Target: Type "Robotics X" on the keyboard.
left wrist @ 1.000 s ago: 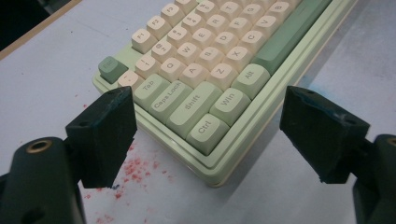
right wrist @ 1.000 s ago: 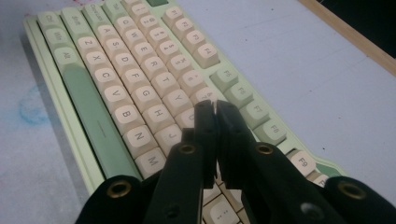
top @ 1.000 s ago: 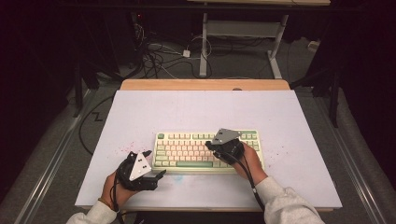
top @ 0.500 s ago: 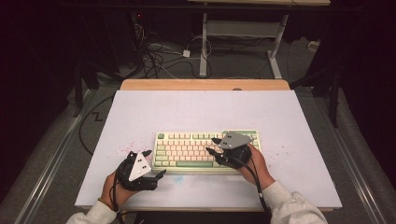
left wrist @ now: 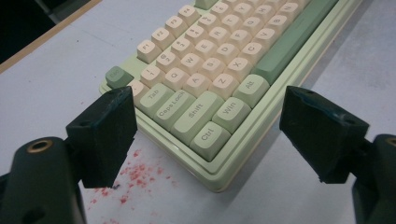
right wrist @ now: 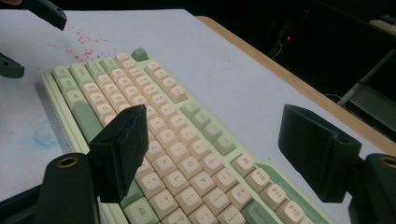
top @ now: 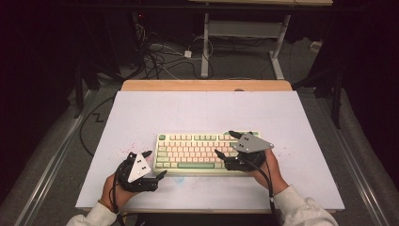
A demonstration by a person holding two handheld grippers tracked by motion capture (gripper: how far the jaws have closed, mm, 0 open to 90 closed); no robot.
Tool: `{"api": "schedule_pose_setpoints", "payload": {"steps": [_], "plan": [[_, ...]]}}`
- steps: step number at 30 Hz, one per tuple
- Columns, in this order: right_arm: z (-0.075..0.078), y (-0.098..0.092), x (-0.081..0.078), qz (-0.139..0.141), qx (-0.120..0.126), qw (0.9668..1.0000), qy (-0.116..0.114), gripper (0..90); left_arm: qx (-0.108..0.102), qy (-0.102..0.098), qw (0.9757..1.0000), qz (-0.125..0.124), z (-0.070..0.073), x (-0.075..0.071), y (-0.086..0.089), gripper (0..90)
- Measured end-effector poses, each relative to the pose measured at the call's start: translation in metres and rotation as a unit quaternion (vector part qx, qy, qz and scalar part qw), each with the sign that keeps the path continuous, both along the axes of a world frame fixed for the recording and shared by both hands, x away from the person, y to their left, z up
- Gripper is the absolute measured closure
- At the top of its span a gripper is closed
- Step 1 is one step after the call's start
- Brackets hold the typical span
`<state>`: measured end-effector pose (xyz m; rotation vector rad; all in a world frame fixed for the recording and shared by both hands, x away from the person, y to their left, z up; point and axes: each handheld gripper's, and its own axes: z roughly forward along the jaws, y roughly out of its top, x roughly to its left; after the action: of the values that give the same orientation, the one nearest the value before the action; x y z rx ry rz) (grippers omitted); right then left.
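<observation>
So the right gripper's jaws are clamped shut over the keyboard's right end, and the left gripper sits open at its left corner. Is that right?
Not quite. The right gripper does sit over the keyboard's right end, but its jaws stand wide apart with nothing between them; they have just been opening. The right gripper view shows both jaws spread above the keys. The left gripper is open at the left corner, as you say.

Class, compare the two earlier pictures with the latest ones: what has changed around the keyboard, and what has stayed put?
The right gripper has slid a little rightward over the pale green keyboard with cream keys, and its jaws have just been opening; they now stand wide above the keys with nothing between them. The left gripper stayed by the keyboard's near left corner, jaws open. The keyboard and the white table top did not shift.
</observation>
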<state>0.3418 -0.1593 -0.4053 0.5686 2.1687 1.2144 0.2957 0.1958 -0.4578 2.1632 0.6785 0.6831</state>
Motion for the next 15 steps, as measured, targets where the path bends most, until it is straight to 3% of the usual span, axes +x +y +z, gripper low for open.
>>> {"api": "schedule_pose_setpoints", "payload": {"steps": [6, 15], "plan": [[0.002, -0.015, -0.007, -0.005, 0.005, 0.9999, -0.013, 24.3, -0.013, -0.009, 0.9999, 0.002, 0.004, -0.001, 0.002, 18.5], [-0.002, -0.035, -0.014, -0.022, 0.004, 0.9997, -0.014, 17.9, -0.009, -0.007, 0.9999, 0.003, 0.003, 0.0, 0.002, 18.4]]}}
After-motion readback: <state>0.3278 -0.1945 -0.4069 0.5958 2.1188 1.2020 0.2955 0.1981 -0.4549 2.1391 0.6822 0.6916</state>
